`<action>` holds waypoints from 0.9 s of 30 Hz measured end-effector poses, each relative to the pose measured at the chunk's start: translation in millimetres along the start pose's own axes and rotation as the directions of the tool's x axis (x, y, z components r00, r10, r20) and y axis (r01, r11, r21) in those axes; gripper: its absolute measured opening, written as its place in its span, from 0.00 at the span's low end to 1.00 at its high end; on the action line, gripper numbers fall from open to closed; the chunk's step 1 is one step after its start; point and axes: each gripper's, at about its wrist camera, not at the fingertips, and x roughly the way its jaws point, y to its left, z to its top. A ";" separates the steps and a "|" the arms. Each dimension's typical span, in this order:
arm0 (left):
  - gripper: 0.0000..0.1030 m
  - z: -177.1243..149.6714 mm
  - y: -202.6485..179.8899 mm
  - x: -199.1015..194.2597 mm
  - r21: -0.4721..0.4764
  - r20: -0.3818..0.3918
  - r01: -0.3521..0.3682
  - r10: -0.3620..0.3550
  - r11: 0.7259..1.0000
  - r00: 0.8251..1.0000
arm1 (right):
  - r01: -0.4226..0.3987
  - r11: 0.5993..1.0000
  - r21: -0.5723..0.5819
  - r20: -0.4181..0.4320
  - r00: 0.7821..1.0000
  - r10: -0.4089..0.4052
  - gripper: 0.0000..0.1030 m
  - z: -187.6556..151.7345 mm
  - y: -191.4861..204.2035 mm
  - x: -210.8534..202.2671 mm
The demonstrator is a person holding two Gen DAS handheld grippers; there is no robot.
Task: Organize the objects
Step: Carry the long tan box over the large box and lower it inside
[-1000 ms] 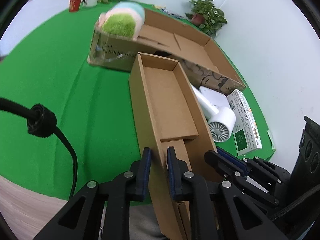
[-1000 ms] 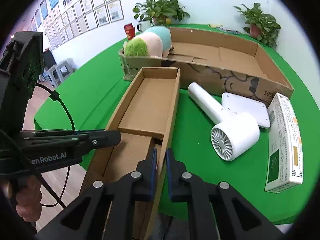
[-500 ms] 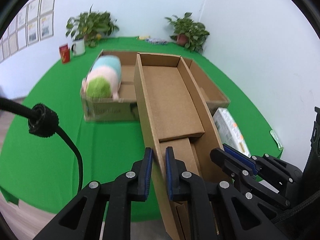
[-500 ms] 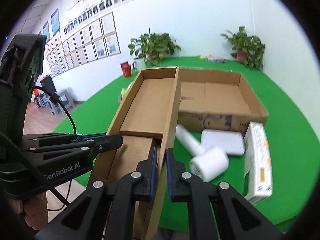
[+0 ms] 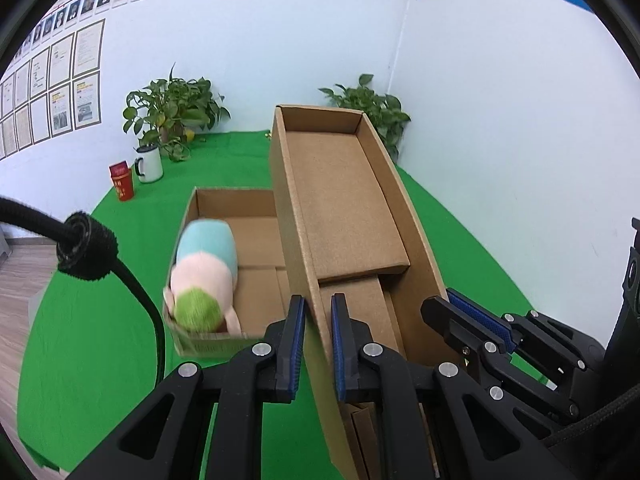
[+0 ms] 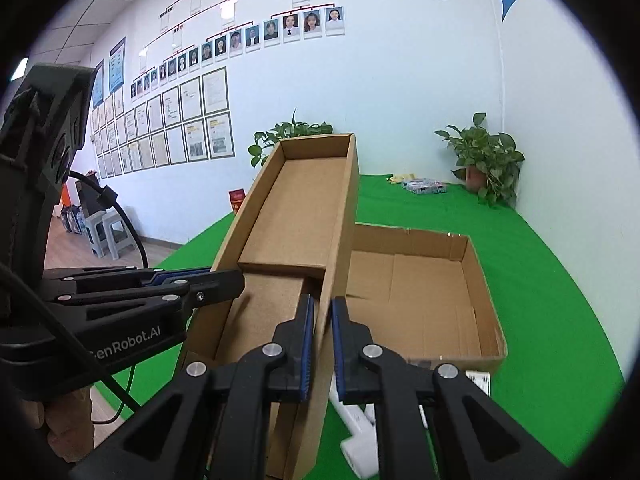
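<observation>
A long narrow cardboard box (image 5: 344, 208) is held up in the air, tilted with its far end raised; it also shows in the right wrist view (image 6: 296, 216). My left gripper (image 5: 318, 344) is shut on the box's left wall. My right gripper (image 6: 320, 344) is shut on its right wall and shows in the left wrist view (image 5: 468, 320). Below lies a wide open cardboard box (image 5: 256, 236) on the green table, with a pastel plush toy (image 5: 204, 272) in its left end. Its right part (image 6: 420, 300) is bare.
A white hair dryer (image 6: 360, 440) lies under my right gripper, mostly hidden. A red can (image 5: 122, 182), a white mug (image 5: 149, 164) and potted plants (image 5: 176, 112) stand at the table's far edge. A small packet (image 6: 424, 186) lies near another plant (image 6: 488, 160).
Both grippers have lifted the long box off the table and tilted its far end up. The wide box and plush now lie below it; the hair dryer and white carton dropped mostly out of view.
</observation>
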 end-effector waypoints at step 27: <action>0.08 107.2 81.1 213.9 0.031 -0.229 -0.069 0.074 0.997 0.971 | -0.029 0.982 0.187 -0.224 0.972 0.071 0.09 37.6 -37.0 182.7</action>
